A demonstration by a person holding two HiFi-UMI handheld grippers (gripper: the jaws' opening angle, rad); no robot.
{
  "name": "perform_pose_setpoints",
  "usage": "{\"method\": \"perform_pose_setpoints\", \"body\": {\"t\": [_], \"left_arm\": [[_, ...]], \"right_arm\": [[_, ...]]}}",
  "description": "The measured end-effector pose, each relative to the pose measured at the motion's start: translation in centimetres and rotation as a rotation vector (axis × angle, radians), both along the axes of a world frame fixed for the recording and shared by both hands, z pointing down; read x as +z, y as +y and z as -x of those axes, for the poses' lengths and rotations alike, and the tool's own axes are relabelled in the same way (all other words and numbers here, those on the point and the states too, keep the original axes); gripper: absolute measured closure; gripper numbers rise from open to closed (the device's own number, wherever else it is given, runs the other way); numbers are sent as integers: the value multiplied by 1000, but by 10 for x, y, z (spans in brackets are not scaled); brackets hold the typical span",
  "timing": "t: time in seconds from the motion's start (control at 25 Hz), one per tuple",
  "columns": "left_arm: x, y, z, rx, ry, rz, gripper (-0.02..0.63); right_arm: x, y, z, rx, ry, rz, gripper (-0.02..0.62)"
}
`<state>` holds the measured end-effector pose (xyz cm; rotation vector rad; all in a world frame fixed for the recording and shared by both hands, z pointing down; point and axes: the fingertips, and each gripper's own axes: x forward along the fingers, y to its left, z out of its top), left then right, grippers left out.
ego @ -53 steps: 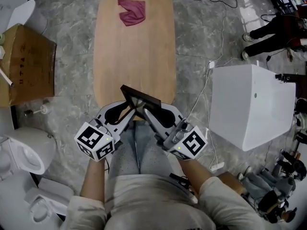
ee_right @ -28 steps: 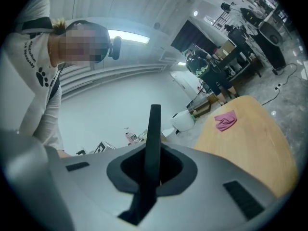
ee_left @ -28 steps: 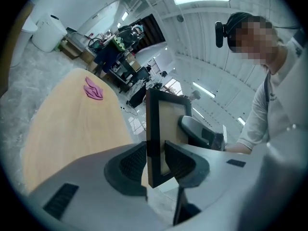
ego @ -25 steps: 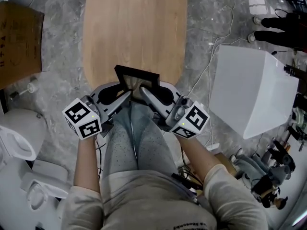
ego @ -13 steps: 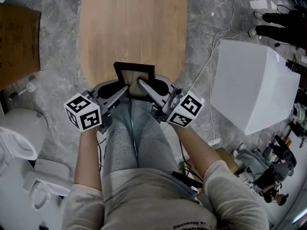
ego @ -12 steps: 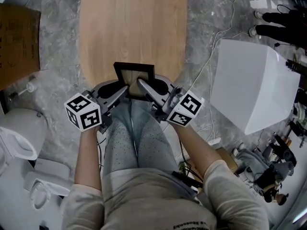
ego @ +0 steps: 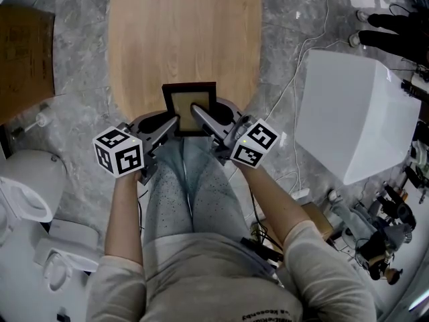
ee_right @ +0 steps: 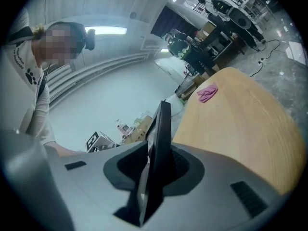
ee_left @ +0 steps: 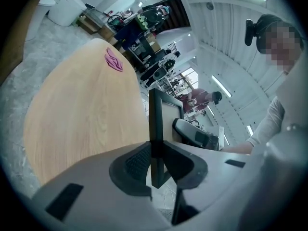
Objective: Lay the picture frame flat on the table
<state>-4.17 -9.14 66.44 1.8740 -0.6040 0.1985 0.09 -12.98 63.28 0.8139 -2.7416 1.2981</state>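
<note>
Head view, looking steeply down: a light wooden table [ego: 181,32] with a rounded near end. A small black picture frame [ego: 190,104] sits at that near end, its pale centre facing up toward the camera. The left gripper [ego: 171,121] reaches the frame's lower left corner and the right gripper [ego: 196,112] reaches across its lower right part. Both are held low over the person's knees. A large white box [ego: 355,113] stands on the floor to the right, well apart from the table.

Left gripper view: the picture frame [ee_left: 155,121] appears edge-on as a dark upright bar running straight between the left gripper's [ee_left: 156,152] two jaws. The jaws have just been closing and now pinch the frame's edge, with a pad against each face. The table [ee_left: 82,124] spreads away on the left, and a pink cloth [ee_left: 114,61] lies at its far end.

Right gripper view: the picture frame [ee_right: 161,134] is again edge-on, slightly slanted, between the right gripper's [ee_right: 157,165] jaws. These jaws have just been opening, but both pads still look pressed to the frame. The table [ee_right: 240,129] lies to the right, with the pink cloth [ee_right: 208,93] far off on it.
</note>
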Motion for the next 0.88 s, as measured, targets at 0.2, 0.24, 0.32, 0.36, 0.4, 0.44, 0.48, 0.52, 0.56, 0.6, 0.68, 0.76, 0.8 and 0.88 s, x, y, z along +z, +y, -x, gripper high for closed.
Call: {"method": "perform_pose_setpoints", "body": {"t": [0.2,0.24,0.32,0.36,0.4,0.44,0.48,0.52,0.56,0.6,0.68,0.76,0.8,0.88], "left_arm": [[6,2,2,-4,-1,17,525],[7,2,2,-3,-4,18,525],[9,3,3,-3,-11,21,525],[10,3,3,-5,-13,23,525],[11,4,3,-7,-13,25,525],[12,5,3,-9,-14,27,526],[13,6,3,-11,-15,29,526],[14,6,3,-13,-17,30,526],[15,7,3,-14,-19,32,526],[15,7,4,-15,-20,33,526],[16,8,4,-16,-27,36,526],[17,8,4,-20,-37,37,526],[18,8,5,-25,-40,39,526],[19,7,7,-39,-43,41,526]], "right_arm": [[14,6,2,-34,80,0,483],[16,6,2,-36,92,4,476],[21,8,1,-29,115,19,467],[22,9,1,-24,128,24,457],[24,10,0,-20,141,27,454],[25,10,-1,-16,152,30,447],[27,10,-2,-11,162,33,442],[29,10,-3,-5,172,36,434],[31,10,-3,0,181,39,419],[33,10,-4,5,191,42,404],[35,9,-6,13,209,48,387],[37,10,-8,18,229,51,379],[38,11,-9,20,236,53,379],[38,14,-10,22,244,56,379]]}}
